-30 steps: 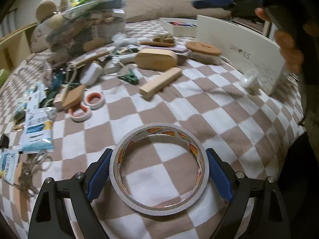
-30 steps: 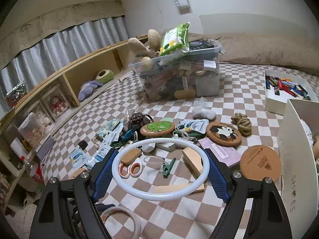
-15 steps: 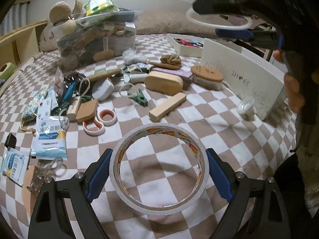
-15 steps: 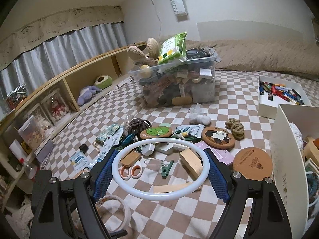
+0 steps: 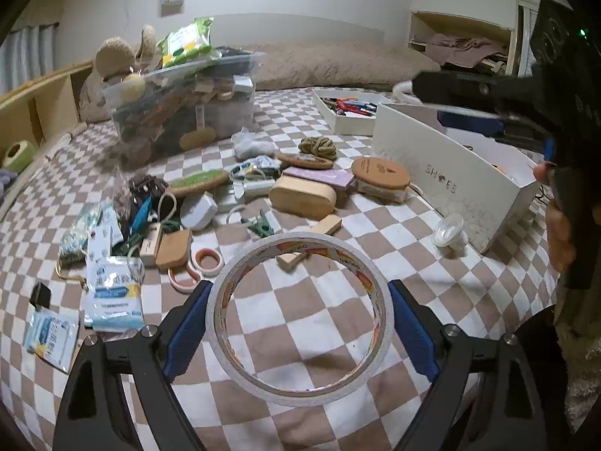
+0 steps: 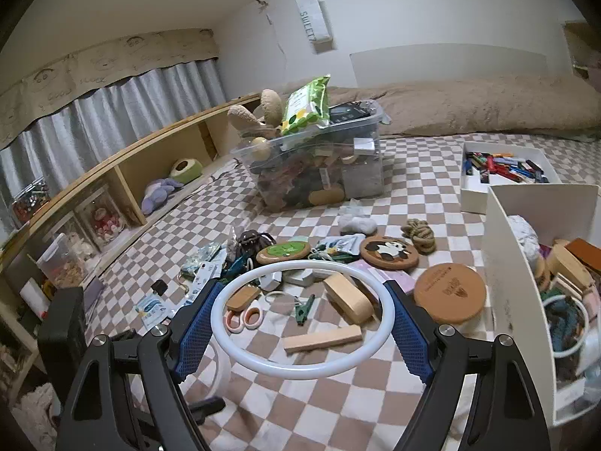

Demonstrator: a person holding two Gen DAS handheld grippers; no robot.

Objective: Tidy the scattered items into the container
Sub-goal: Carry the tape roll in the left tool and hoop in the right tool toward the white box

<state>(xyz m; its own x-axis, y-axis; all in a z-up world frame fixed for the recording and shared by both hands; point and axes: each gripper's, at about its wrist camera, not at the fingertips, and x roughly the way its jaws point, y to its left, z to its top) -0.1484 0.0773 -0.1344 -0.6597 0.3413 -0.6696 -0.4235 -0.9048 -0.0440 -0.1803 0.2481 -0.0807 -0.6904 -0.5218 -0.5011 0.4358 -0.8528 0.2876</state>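
Up comes the left gripper (image 5: 299, 332) since a second ago, lifting its tape roll (image 5: 299, 332) clear of the checkered blanket (image 5: 432, 274), while the right gripper (image 6: 302, 325) has swung across toward the white shoe box (image 6: 507, 274).

Working left to right: at nine o'clock of the left-wrist view lie sachets (image 5: 112, 297) and small packets, still loose. At ten o'clock sits the clear plastic bin (image 5: 188, 112), heaped high. In the middle, the left gripper's blue pads are clenched on both sides of the tape roll, held in the air. Beyond it, around twelve o'clock, scissors (image 5: 195, 267), a wooden block (image 5: 311, 240), an oval wooden box (image 5: 302, 197) and a cork coaster (image 5: 381, 174) are scattered on the blanket.

Over in the right-wrist view, the right gripper is clamped on a white ring (image 6: 302, 325), pads tight on its rim. The shoe box stands at three o'clock, already holding a jumble of things.

My read: well under way but far from finished. Two items are in transit, the box is part-filled, and a good dozen pieces are left to gather.
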